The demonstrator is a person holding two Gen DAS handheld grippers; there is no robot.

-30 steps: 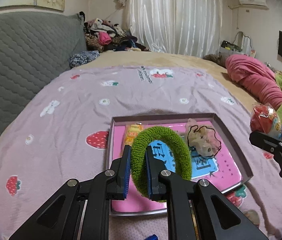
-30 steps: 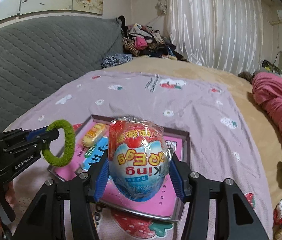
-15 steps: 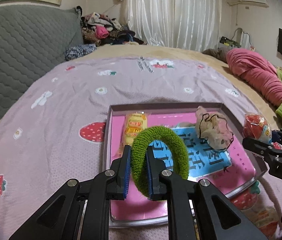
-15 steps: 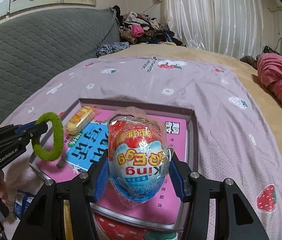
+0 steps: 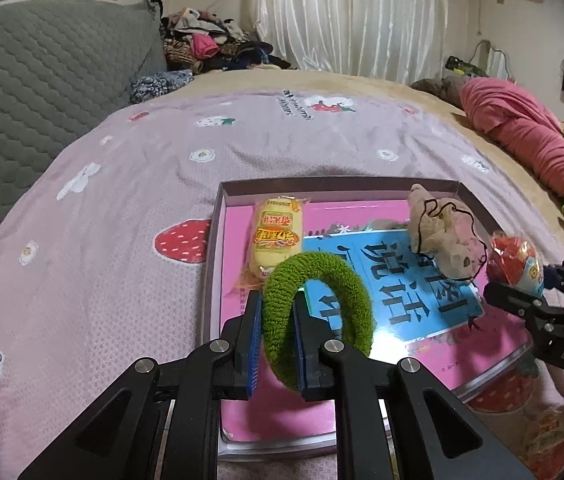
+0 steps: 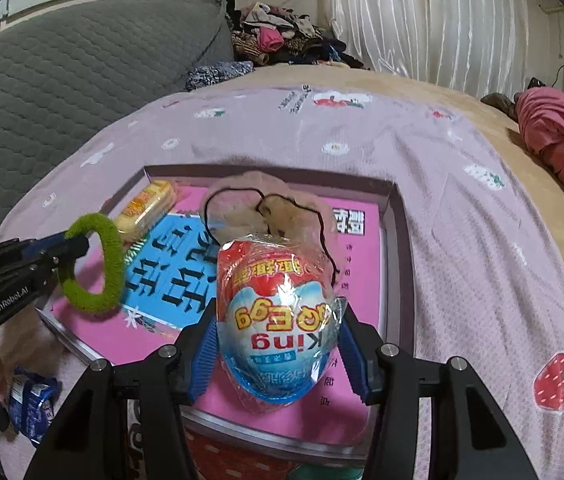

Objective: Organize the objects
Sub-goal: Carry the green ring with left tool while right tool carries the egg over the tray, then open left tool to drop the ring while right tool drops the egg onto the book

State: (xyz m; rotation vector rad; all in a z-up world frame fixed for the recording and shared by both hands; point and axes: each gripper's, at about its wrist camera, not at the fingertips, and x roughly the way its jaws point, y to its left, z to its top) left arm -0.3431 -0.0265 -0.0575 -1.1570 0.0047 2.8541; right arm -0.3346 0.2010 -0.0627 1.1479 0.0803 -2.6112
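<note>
Your toy egg (image 6: 278,316) hides the near part of the beige scrunchie (image 6: 266,208). The blue packet (image 6: 32,406) beside the tray (image 6: 395,264) sits half behind your left gripper (image 6: 68,246), its label unreadable.

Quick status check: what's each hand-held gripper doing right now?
Left hand-held gripper: closed on the green hair tie, above the tray.
Right hand-held gripper: closed on the wrapped toy egg, above the tray.

Beyond my work: grey quilted headboard (image 5: 42,80) far left, clothes heap (image 5: 210,46), white curtains (image 5: 341,16), pink bedding (image 5: 521,132) right.
</note>
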